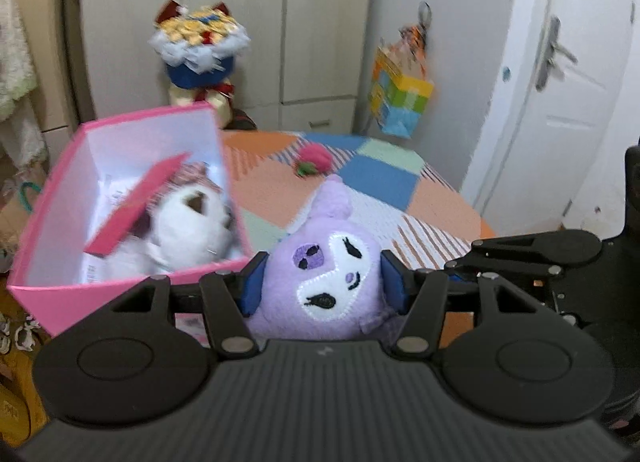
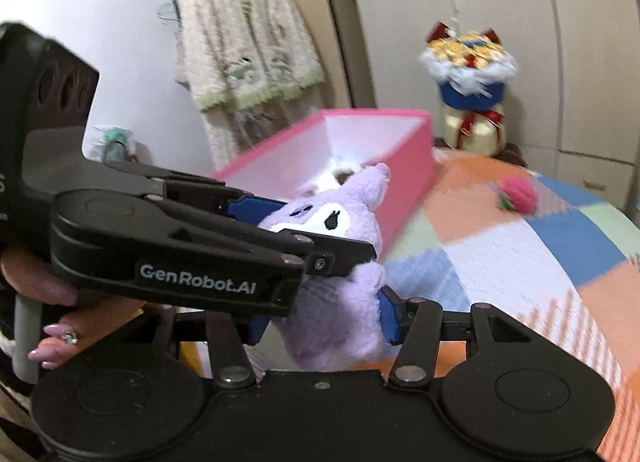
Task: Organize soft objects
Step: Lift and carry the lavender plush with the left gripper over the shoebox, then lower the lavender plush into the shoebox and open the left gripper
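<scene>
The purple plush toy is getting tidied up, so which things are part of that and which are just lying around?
Part of the job:
- purple plush toy, held by both grippers
- pink cardboard box
- white plush toy inside it
- pink strawberry plush

Just around:
- hanging knitted cardigan
- bouquet
- colourful paper bag

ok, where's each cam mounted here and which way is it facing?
Left wrist: on the left claw, looking along its fingers at the purple plush, pink box and patchwork cover; the right claw shows at right.
Right wrist: on the right claw, which grips the plush's body; the left claw and a hand show at left.
Shared: plush, box, pink toy, bouquet.
</scene>
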Motion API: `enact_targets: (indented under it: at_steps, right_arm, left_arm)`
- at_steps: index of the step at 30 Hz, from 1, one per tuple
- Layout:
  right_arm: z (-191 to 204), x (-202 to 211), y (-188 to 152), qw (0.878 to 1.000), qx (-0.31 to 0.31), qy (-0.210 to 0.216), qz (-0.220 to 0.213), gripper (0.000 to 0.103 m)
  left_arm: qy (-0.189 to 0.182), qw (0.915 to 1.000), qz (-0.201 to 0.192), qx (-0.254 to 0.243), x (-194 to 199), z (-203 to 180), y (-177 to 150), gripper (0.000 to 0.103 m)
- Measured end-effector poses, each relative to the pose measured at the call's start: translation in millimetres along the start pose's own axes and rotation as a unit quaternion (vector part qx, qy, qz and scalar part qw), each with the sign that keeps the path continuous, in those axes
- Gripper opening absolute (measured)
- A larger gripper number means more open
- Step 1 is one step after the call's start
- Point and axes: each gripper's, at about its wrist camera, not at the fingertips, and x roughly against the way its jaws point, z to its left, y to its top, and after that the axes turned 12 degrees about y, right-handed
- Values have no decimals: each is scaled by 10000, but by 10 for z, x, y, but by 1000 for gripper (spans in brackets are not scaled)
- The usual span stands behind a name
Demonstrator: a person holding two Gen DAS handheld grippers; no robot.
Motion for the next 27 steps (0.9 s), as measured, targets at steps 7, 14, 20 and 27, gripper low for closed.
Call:
enact_targets:
  at_steps: [7,14,20,27]
  right_arm:
    - [131,-304,399,9987,192,358,-292,58]
    - [62,-820,873,9978,378,524,-146,58]
    - [-186,-1239,944,9950,479,859,-167,58]
    - [-344,-1667,956,9949,54,930,380,58]
  left_arm:
    - [413,9976,-434,336,141,468,225,58]
    - [767,9939,-411,682,-96,953,573,58]
    - [899,9911,-133,977,-483,1342,661,59]
    - [1305,9865,227,966,-892,1448,546,59]
